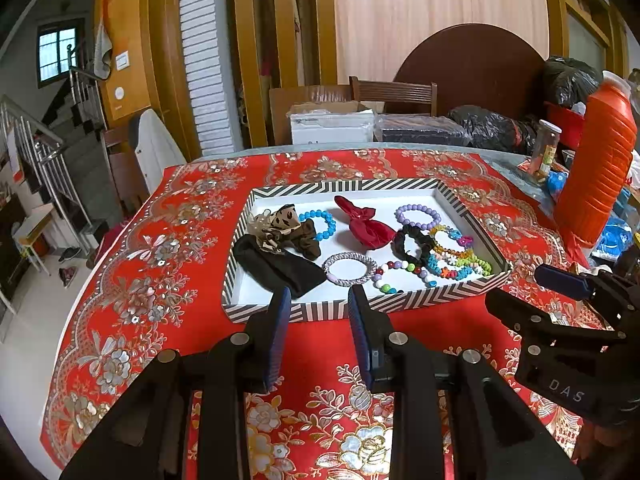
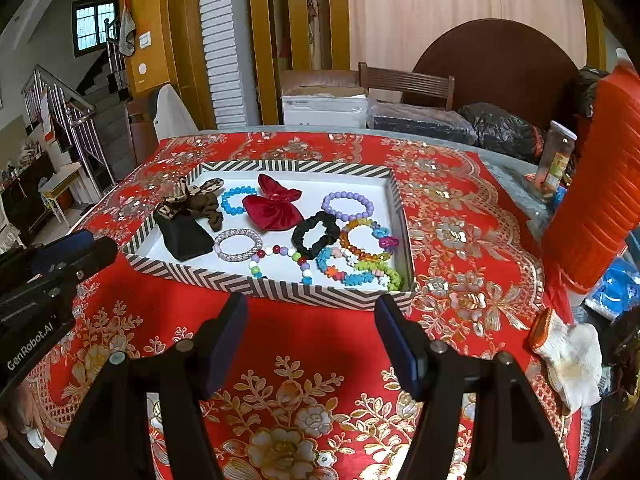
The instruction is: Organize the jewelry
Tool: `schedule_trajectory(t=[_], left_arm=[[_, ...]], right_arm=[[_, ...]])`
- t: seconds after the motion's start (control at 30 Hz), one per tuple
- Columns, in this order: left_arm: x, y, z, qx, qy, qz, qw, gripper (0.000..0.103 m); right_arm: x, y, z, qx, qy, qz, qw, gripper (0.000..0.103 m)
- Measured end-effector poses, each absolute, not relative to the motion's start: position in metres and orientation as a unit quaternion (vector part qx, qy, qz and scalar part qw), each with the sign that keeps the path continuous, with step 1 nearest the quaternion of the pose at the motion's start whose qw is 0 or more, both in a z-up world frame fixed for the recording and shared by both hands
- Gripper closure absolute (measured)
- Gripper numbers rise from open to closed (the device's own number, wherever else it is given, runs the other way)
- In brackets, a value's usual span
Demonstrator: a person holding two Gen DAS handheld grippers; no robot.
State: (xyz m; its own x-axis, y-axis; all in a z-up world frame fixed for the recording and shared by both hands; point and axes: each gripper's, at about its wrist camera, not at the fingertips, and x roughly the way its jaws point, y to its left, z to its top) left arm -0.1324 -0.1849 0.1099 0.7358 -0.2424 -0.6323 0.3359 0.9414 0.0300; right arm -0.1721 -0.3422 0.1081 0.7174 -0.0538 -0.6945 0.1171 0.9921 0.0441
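A striped tray [image 1: 360,307] [image 2: 280,290] sits on the red floral tablecloth. It holds a black band [image 1: 280,266], a leopard scrunchie [image 1: 284,220], a blue bead bracelet [image 1: 320,224], a red velvet scrunchie [image 1: 366,226] [image 2: 274,206], a purple bead bracelet [image 1: 418,216] [image 2: 347,205], a black scrunchie [image 1: 412,242], a silver bangle [image 1: 350,269] [image 2: 238,244] and several colourful bead bracelets [image 1: 456,256] [image 2: 360,260]. My left gripper [image 1: 319,300] is open and empty just before the tray's near edge. My right gripper [image 2: 312,312] is open and empty, also before the tray; it also shows in the left wrist view [image 1: 532,288].
A tall orange bottle [image 1: 600,164] [image 2: 596,184] and a glass jar [image 1: 546,148] stand at the right. A white work glove [image 2: 568,356] lies at the right table edge. Boxes, black bags and a chair stand behind the table. Stairs are at the left.
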Motion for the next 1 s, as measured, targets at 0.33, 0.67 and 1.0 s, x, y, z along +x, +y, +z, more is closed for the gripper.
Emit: schedule_trajectory(t=[0.33,0.67,1.0], left_arm=[[-0.1285,-0.1869,0.1053,0.072,0.334,-0.160,0.926,0.083],[-0.1267,-0.1892,0.1016,0.073,0.337,-0.161,0.925,0.083],[-0.1263,-0.1899,0.1005,0.073,0.336,-0.160,0.925,0.083]], right_arm=[[-0.1687,-0.3439,0.1074,0.044,0.375,-0.047,0.925,0.034],[-0.1652,-0.3446,0.1019,0.044,0.381,-0.047,0.922,0.034],[-0.1633,-0.3435,0.1007,0.043,0.384,-0.047,0.921,0.034]])
